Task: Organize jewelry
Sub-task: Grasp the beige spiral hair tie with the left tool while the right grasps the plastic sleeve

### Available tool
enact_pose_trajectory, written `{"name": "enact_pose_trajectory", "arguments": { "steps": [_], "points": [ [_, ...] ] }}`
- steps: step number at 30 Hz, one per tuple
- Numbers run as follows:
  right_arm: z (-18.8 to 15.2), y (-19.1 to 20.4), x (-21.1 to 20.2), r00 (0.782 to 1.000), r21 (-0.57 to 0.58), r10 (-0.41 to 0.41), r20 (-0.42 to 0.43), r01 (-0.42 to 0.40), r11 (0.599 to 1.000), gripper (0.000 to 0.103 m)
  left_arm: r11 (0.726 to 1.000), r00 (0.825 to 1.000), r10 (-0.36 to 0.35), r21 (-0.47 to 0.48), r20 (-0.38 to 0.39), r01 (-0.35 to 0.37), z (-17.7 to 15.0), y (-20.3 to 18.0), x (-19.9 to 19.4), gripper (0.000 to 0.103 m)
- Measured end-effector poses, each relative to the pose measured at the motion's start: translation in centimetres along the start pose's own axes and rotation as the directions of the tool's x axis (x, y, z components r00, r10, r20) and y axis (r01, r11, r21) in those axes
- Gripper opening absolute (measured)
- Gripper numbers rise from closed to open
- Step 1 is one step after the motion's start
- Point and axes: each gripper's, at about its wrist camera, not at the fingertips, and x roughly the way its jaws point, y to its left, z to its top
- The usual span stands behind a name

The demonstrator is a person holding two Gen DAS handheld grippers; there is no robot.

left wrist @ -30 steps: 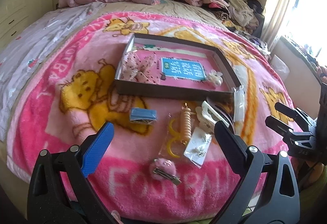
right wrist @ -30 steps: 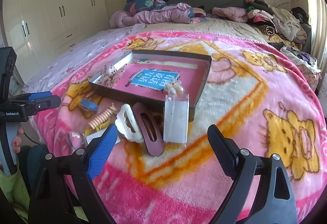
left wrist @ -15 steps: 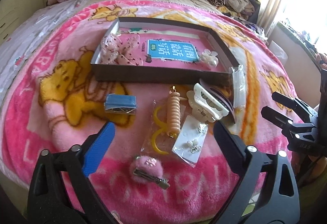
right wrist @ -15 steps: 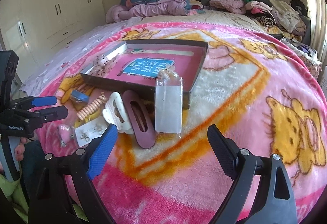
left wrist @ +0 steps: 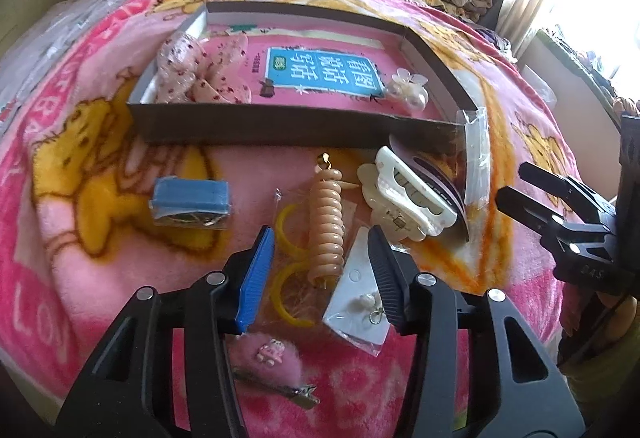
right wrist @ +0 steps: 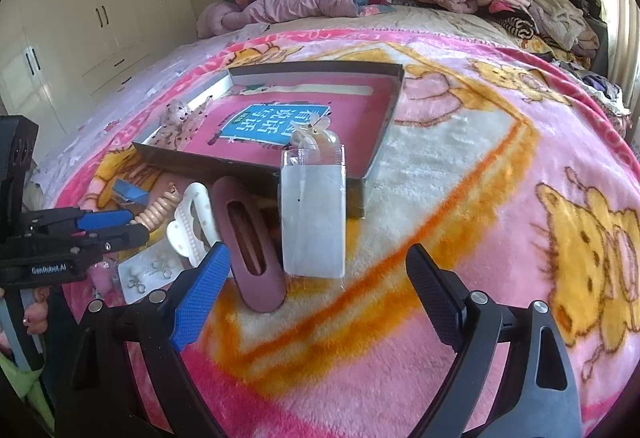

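Coil hair tie (left wrist: 326, 230) between left tongs (left wrist: 321, 238) (parted)

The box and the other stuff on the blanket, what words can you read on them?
"看图说话写话": on the blue label of the pink book inside the box, upside down in the left wrist view.
"GenRobot.AI": on the left tool, in the right wrist view.
"LO": big white letters on the pink blanket, cut off.
The small print beside the blue label is too tiny to read.

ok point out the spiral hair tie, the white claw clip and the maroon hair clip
spiral hair tie (left wrist: 326, 228), left wrist view, middle coils
white claw clip (left wrist: 408, 194), left wrist view, toothed upper edge
maroon hair clip (right wrist: 252, 242), right wrist view, rim beside its slot
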Motion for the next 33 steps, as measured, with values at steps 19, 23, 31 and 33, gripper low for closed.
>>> {"name": "enact_pose_trajectory", "arguments": {
  "steps": [19,23,31,33],
  "points": [
    [1.7,0.0,4.7,0.999,0.050,-0.010,-0.048,0.012,0.999,0.041,1.000,1.000,0.016,0.014,-0.003,-0.016,0.3,0.2,0.7,0.014],
    [1.6,-0.3,4.5,0.999,0.054,0.013,-0.051,-0.010,0.998,0.038,1.000,1.000,0.001,-0.004,0.000,-0.001,0.4,0.7,0.5,0.011],
    [1.5,-0.3,2.9,1.000,0.045,0.011,-0.021,-0.010,0.999,0.038,1.000,1.000,-0.014,-0.006,0.024,0.014,0.5,0.7,-0.5,0.011],
    [1.5,-0.2,2.4,1.000,0.036,0.004,-0.011,-0.003,0.999,0.038,1.000,0.999,-0.018,-0.013,0.037,0.019,0.6,1.0,-0.9,0.011]
  ]
}}
